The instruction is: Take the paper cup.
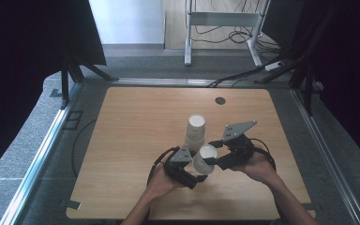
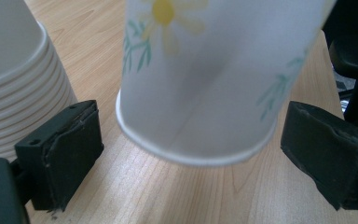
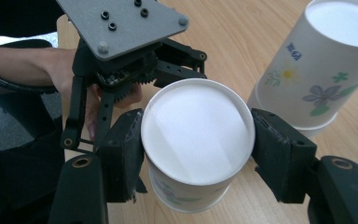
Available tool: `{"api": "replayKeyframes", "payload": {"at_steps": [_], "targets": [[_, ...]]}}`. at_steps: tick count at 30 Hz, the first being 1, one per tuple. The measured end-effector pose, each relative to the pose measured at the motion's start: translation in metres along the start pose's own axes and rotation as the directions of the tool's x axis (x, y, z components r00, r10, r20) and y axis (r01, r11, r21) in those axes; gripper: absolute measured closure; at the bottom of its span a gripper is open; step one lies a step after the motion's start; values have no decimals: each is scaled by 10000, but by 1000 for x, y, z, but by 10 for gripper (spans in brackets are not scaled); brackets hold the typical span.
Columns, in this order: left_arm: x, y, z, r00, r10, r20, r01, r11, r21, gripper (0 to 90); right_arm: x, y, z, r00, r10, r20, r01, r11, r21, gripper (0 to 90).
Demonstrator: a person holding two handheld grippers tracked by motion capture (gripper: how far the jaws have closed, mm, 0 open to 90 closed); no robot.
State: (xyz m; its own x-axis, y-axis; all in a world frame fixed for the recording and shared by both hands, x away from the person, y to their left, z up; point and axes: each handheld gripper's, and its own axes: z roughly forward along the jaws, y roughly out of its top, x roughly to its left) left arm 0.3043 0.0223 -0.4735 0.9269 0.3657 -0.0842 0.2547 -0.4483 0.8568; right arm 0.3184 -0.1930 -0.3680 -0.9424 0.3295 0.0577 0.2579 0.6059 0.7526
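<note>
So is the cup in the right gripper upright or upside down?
Upside down, slightly tilted: the cup shows its flat white base up and its rolled rim low, above the table.

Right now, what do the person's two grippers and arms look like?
Both the left gripper and the right gripper are black linkage frames with two blocky black jaws, faced with worn pads. Each carries a grey three-cornered plate studded with black screws, and a black cable loops away from each. The forearms are bare; no sleeves are visible.
</note>
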Motion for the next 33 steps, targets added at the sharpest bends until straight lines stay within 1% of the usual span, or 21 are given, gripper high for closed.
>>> {"api": "replayKeyframes", "payload": {"at_steps": [7, 14, 17, 24, 28, 33], "targets": [[0, -2, 3, 10000, 3, 58, -3, 10000, -42, 79, 2, 0, 7, 9999, -21, -135, 21, 10000, -21, 374], [1, -4, 4, 9999, 29, 113, -28, 10000, -95, 134, 3, 0, 9, 9998, 18, -200, -19, 10000, -78, 374], [0, -4, 5, 9999, 69, 120, -68, 9999, -79, 143, 3, 0, 9, 9998, 16, -207, -17, 10000, -76, 374], [0, -5, 4, 9998, 159, 127, -158, 9998, -72, 229, 1, -1, 8, 9998, 21, -207, -23, 10000, -82, 373], [1, -6, 3, 9998, 112, 177, -111, 9999, -81, 294, 0, -2, 8, 9998, 46, -216, -47, 10000, -52, 370], [2, -5, 2, 9998, 119, 188, -121, 9999, 71, 354, -1, -3, 8, 9998, 31, -220, -32, 10000, -33, 367]]}}
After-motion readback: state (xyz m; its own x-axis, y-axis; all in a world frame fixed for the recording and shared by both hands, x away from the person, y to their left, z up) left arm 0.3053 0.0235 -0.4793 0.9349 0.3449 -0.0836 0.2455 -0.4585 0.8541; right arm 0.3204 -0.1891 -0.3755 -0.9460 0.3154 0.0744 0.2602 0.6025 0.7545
